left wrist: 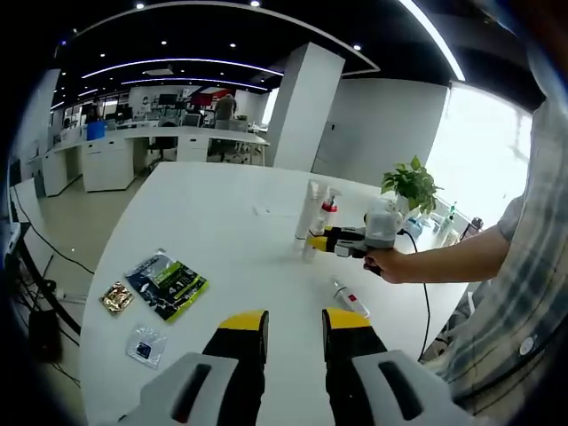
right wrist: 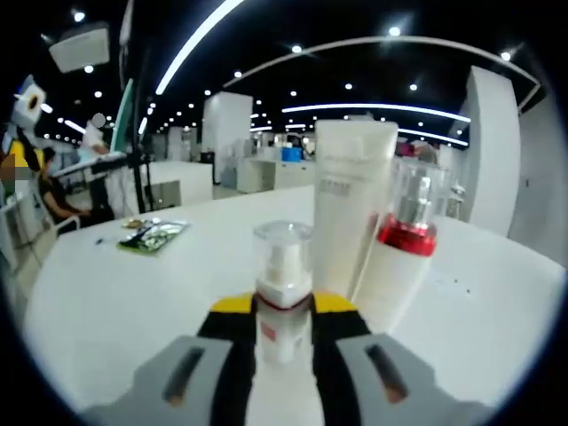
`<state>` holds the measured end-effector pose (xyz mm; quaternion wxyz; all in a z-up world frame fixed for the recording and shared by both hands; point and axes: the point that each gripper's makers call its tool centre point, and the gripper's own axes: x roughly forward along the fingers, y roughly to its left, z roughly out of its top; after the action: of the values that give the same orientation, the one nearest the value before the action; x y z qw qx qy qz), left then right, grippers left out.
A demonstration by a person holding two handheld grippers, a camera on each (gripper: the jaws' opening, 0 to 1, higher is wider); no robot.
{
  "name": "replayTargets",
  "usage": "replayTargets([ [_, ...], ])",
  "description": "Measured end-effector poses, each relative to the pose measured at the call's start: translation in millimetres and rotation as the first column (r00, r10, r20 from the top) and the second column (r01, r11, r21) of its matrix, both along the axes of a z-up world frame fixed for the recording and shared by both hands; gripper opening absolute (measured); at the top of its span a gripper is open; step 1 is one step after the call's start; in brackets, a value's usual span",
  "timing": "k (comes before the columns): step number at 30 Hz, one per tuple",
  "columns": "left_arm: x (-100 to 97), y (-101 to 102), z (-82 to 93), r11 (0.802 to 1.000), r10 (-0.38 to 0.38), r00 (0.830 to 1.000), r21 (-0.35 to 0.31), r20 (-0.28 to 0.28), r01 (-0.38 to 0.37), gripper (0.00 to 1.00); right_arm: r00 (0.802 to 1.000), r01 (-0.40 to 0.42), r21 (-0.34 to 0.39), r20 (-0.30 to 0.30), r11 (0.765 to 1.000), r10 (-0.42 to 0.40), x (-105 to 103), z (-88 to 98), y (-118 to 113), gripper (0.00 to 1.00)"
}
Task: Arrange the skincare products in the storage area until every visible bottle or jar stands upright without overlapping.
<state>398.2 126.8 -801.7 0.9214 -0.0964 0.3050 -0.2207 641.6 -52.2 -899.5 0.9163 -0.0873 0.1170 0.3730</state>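
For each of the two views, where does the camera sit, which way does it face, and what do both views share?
Left gripper view: rides the open left gripper, facing across the white table; a person's hand holds the right gripper.
Right gripper view: rides the right gripper, close on a small pump bottle.
Shared: white tube, red-collared bottle.

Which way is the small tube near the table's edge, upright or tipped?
Tipped: the small tube lies flat on the white table, apart from the standing bottles.
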Motion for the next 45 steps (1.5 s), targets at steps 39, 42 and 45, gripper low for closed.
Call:
replayTargets([
  [39, -5.0, -7.4, -5.4, 1.000, -0.019, 1.000, 0.002, -0.009, 0.019, 0.25, 0.973, 0.113, 0.047, -0.209, 0.992, -0.101, -4.4, -29.9, -26.2, 0.22],
  [42, -5.1, -5.8, -5.5, 1.000, -0.013, 1.000, 0.003, -0.011, 0.013, 0.25, 0.967, 0.141, 0.063, -0.221, 0.988, -0.123, 0.3, -30.1, -29.3, 0.21],
  [45, -4.8, -5.9, -5.5, 1.000, -0.010, 1.000, 0.003, -0.010, 0.010, 0.25, 0.960, 0.169, 0.083, -0.238, 0.982, -0.145, 4.6, -30.2, -33.3, 0.21],
])
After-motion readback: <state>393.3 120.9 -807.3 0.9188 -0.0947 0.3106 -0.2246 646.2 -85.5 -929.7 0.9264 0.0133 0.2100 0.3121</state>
